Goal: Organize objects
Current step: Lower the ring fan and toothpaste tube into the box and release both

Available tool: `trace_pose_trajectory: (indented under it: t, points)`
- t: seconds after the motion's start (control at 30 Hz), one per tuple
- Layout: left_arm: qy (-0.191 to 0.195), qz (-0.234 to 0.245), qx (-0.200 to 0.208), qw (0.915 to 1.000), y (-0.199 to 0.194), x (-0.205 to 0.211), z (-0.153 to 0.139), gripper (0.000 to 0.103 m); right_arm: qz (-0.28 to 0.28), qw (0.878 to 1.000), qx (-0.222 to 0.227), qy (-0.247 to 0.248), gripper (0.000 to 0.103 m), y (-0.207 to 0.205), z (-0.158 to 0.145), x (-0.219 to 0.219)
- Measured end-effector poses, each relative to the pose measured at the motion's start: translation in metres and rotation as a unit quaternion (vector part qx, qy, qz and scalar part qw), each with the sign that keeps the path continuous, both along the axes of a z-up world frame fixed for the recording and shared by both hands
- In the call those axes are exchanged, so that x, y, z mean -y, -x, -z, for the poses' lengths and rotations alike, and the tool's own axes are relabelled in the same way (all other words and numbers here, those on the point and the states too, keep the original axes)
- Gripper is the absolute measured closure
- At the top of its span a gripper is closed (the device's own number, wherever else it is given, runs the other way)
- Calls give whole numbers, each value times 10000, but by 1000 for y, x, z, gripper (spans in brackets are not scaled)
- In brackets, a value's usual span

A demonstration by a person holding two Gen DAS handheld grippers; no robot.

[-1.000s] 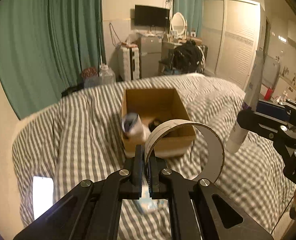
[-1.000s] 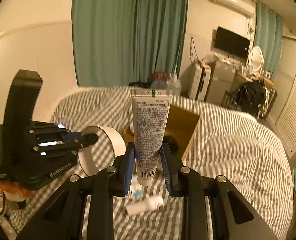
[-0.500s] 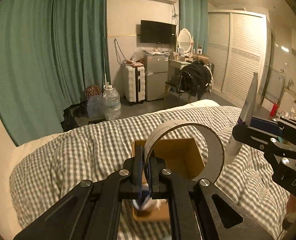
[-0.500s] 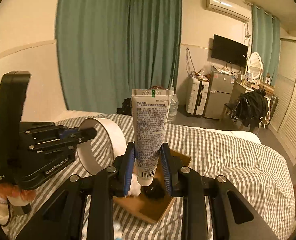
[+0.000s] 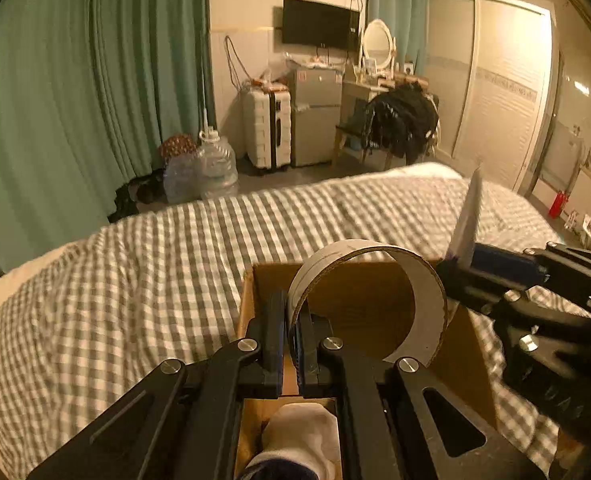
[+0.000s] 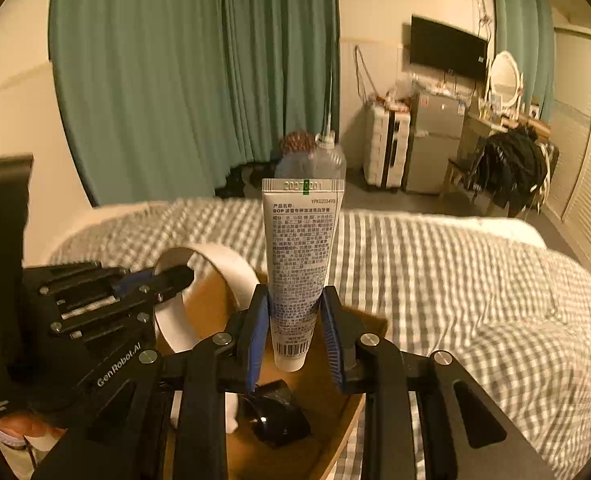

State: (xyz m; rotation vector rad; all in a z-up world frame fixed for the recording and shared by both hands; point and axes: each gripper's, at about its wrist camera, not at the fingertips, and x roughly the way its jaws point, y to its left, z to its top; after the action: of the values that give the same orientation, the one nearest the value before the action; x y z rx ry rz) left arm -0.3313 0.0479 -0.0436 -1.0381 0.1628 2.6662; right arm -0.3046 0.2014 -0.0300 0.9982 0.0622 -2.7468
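The left gripper (image 5: 291,344) was clamped on the wall of a cardboard tape ring (image 5: 375,300), one finger inside the ring and one outside, with the ring arching up and to the right of the fingers. Directly below the gripper lay the open cardboard box (image 5: 471,344), and a white cloth item (image 5: 303,440) rested in the box beneath the gripper's frame. The right gripper (image 6: 295,328) was closed on a white toothpaste tube (image 6: 299,264), held upright with the crimped end at the top and the cap end just below the blue pads (image 6: 255,332). Under this gripper, inside the box (image 6: 335,432), sat a small black object (image 6: 275,412) whose type could not be determined. In the right wrist view, the left gripper (image 6: 175,276) and its ring (image 6: 223,264) appeared to the left, just beside the tube; in the left wrist view, the right gripper (image 5: 475,276) appeared to the right, with the tube (image 5: 467,216) tilted above it. Beyond both grippers extended the grey checked bedcover (image 5: 135,272). Farther ahead stood large water bottles (image 5: 215,172), a white suitcase (image 5: 265,128), a small fridge (image 5: 315,116), a chair draped with black clothing (image 5: 403,124), green curtains (image 5: 75,80) and a wall-mounted television (image 5: 319,28).
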Motion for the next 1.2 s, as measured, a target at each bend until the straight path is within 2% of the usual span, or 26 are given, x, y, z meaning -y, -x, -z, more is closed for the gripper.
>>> trace_pose_trajectory:
  t: [0.1,0.2,0.33,0.57,0.67,0.77,0.8,0.83,0.87,0.9,0.93,0.97,1.03,1.1,1.2]
  points:
    - [210,58,185,9996,3,-7,20,99,-6,9994,322,-151,77,14,30,-2]
    - [380,59,297,9988,3,-11,34,99,20,9986,501,-165,77,19,44,-6]
    - [341,95,396,9986,0,-12,43,99,99,9976,614,-320,77,21,55,-8]
    - [300,81,468,9984,0,-10,52,99,76,9968,750,-257,77,23,69,-10]
    - [316,95,501,9982,-2,-9,52,95,71,9971,727,-215,77,20,69,-11]
    - [272,139,495,9983,-6,-9,49,80,79,9976,682,-135,77,15,64,-13]
    - [254,145,486,9984,-7,-8,47,68,85,9978,640,-120,77,14,61,-13]
    - [217,155,456,9986,-10,-8,45,50,114,9982,576,-97,77,11,57,-15]
    - [196,152,430,9988,-12,-7,43,40,135,9984,540,-70,74,10,54,-16]
    - [136,172,381,9990,-15,-6,40,29,151,9986,497,-28,71,8,50,-17]
    - [34,250,339,9991,-19,-6,37,23,195,9989,426,18,60,5,46,-20]
    - [-22,297,282,9992,-23,-6,32,21,231,9990,374,46,52,3,43,-22]
    - [-15,310,155,9994,-29,-8,24,13,277,9992,243,145,49,-2,34,-25]
    - [-6,289,26,9996,-37,-7,14,12,308,9991,99,263,47,-8,24,-29]
    - [-206,193,-53,9996,-50,1,-1,11,398,9981,-162,437,39,-23,6,-33]
